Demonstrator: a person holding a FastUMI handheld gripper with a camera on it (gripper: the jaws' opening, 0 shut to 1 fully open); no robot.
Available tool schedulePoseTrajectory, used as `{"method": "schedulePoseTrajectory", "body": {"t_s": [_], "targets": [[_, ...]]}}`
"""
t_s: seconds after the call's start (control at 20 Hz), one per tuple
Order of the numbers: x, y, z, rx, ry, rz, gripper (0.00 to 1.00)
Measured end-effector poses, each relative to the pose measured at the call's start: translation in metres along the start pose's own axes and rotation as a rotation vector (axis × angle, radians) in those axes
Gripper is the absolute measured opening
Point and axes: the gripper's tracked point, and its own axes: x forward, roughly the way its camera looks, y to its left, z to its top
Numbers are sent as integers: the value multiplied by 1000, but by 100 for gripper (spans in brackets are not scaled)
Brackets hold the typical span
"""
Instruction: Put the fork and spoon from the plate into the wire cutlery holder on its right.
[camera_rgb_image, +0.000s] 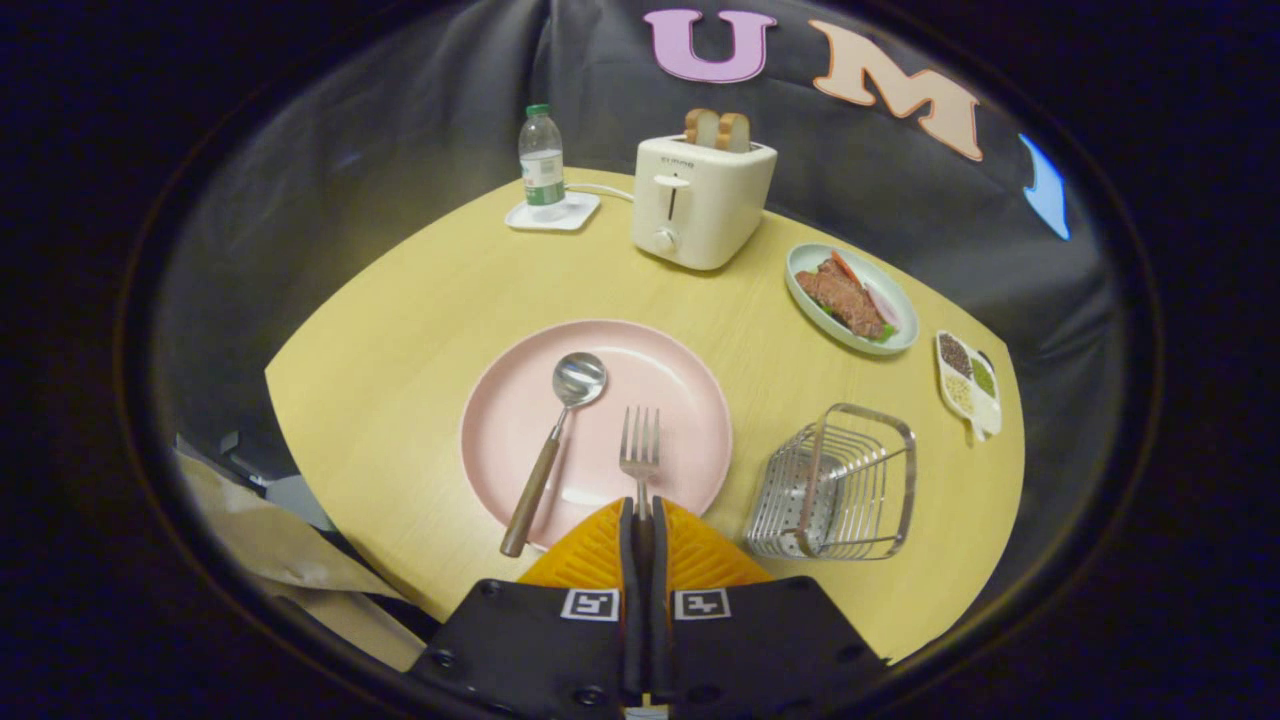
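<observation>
Pinching together until almost no gap shows, the two fingers of the hand-held gripper (641, 512) sit over the near rim of the round pink plate (690, 400) on the pale wooden table (400, 330). A silver metal fork (640, 450) lies on the plate with its tines pointing to the far side, and its handle runs back into the narrow slit between the fingers; both fingers appear to press on that handle, though the contact itself is hidden by the pads. Left of the fork, well apart from the fingers, a spoon with a silver bowl and a brown wooden handle (552, 450) lies slanted on the plate, its bowl toward the far side and its handle end reaching over the near-left rim onto the table. To the right of the plate and of the fingers stands the square silver wire cutlery holder (838, 485), upright, just beside the plate without touching it. Farther off, a cream toaster (700, 200) with two slices of bread in its slots stands beyond the plate, a clear plastic water bottle (541, 165) on a white coaster to its left, and a pale green dish of food (850, 297) and a small white divided tray (968, 383) on the far right.
</observation>
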Motion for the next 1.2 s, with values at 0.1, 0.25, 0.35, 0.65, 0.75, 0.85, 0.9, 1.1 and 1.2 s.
{"method": "schedulePoseTrajectory", "body": {"t_s": [0.1, 0.25, 0.35, 0.65, 0.75, 0.85, 0.9, 1.1, 1.2], "targets": [[-16, -17, 4, -27, -7, -1, 6], [-35, -42, 8, -25, -27, 1, 6], [-42, -60, 7, -15, -30, -5, 6], [-50, -109, -3, -16, -34, -29, 6], [-45, -116, -13, -33, 1, -17, 6], [-37, -117, -22, -60, 44, 5, 6], [-32, -117, -25, -76, 64, 14, 6], [-14, -107, -21, -83, 106, 71, 7], [-12, -107, -22, -82, 138, 90, 7]]}}
